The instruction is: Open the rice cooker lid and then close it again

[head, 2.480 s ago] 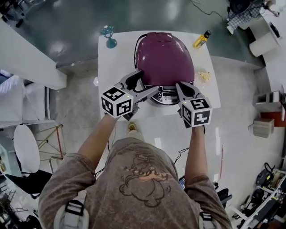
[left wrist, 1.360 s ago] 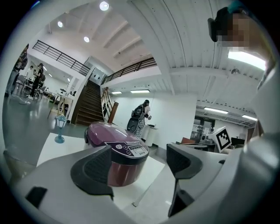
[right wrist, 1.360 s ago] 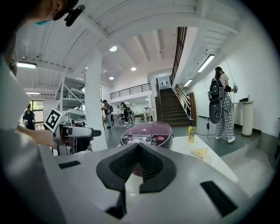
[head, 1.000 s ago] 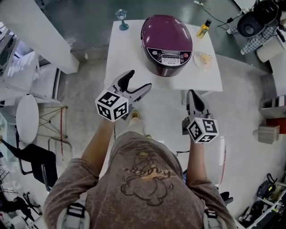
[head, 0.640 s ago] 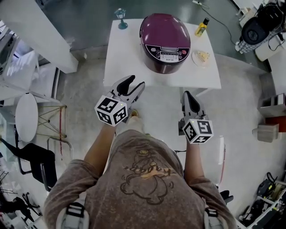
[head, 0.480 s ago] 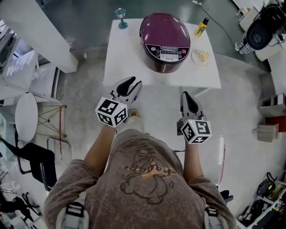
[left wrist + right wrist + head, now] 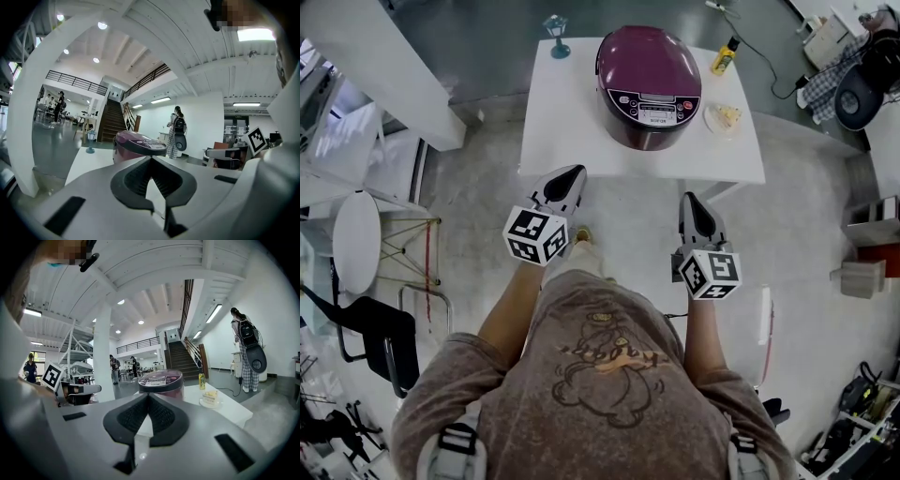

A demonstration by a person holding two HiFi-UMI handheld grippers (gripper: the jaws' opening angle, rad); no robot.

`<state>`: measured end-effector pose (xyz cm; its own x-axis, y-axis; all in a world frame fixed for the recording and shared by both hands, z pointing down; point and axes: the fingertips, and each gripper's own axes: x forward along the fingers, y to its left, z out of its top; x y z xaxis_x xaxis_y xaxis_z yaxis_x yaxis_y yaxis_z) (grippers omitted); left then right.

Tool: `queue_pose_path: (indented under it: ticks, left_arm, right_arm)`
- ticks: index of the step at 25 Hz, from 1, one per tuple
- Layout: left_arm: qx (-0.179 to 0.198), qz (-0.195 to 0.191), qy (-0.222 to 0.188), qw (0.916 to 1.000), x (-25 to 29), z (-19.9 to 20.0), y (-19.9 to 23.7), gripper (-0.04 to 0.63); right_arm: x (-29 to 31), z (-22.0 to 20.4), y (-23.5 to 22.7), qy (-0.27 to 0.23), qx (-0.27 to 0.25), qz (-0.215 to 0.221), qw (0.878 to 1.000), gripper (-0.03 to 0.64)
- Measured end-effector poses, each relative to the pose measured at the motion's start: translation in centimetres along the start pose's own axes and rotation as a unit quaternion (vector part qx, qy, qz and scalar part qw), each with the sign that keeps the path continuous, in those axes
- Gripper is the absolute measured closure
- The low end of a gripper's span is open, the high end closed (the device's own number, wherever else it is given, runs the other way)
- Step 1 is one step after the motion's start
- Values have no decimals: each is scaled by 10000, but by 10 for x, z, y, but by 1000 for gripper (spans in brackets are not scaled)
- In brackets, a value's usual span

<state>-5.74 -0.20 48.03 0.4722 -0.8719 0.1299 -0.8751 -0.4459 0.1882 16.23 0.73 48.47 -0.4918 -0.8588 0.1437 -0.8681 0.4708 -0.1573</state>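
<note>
The purple rice cooker (image 7: 650, 86) stands on the white table (image 7: 572, 131) with its lid down and its control panel facing me. Both grippers hang in front of the table's near edge, apart from the cooker. My left gripper (image 7: 563, 177) is shut; its jaws have just been closing with nothing between them. My right gripper (image 7: 690, 202) is shut and empty too. The cooker (image 7: 138, 143) shows beyond the closed jaws in the left gripper view. In the right gripper view the cooker (image 7: 161, 380) sits straight ahead.
On the table stand a small blue lamp (image 7: 555, 36), a yellow bottle (image 7: 727, 56) and a plate with a cake slice (image 7: 723, 117). A white pillar base (image 7: 380, 84) is at the left, with a round table (image 7: 356, 258) and chair nearby. A person with a backpack (image 7: 246, 345) stands beyond the table.
Both grippers have drawn back from the cooker to in front of the table. The left jaws went from wide open to shut, empty. The right gripper barely moved in the last half second.
</note>
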Motion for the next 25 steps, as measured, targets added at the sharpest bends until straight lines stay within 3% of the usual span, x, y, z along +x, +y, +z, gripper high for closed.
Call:
queue_pose_path:
  ticks: [25]
  left_arm:
    - [-508,15,-132,9986,-9,7,1,574]
  right_arm:
    - [-3,-7,-1,100,8,-99,9999,617]
